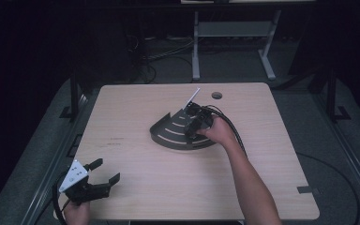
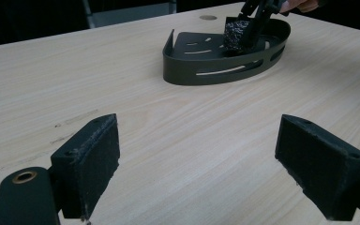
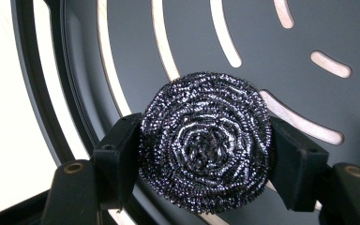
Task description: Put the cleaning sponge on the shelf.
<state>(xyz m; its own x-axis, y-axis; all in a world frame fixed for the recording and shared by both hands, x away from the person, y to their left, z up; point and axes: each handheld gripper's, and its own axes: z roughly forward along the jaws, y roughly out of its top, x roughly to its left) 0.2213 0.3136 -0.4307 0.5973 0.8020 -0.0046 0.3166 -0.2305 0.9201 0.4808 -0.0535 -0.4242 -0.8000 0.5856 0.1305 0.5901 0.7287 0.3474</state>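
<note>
Now the steel scourer [image 3: 205, 140] goes into the dark corner tray [image 1: 166, 133].

Pinched between the jaws of the right gripper [image 1: 196, 119], it hangs just above the tray's slotted floor, toward the far right side. Lowering until it rests, then spreading the jaws, looks best. Near left, the left gripper [image 1: 104, 171] waits spread wide over the table [image 1: 262, 140].

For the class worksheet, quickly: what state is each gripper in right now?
Left gripper: open, holding nothing, above the pale wooden table.
Right gripper: closed on the round steel-wool scouring pad, over the dark slotted metal corner tray.
</note>
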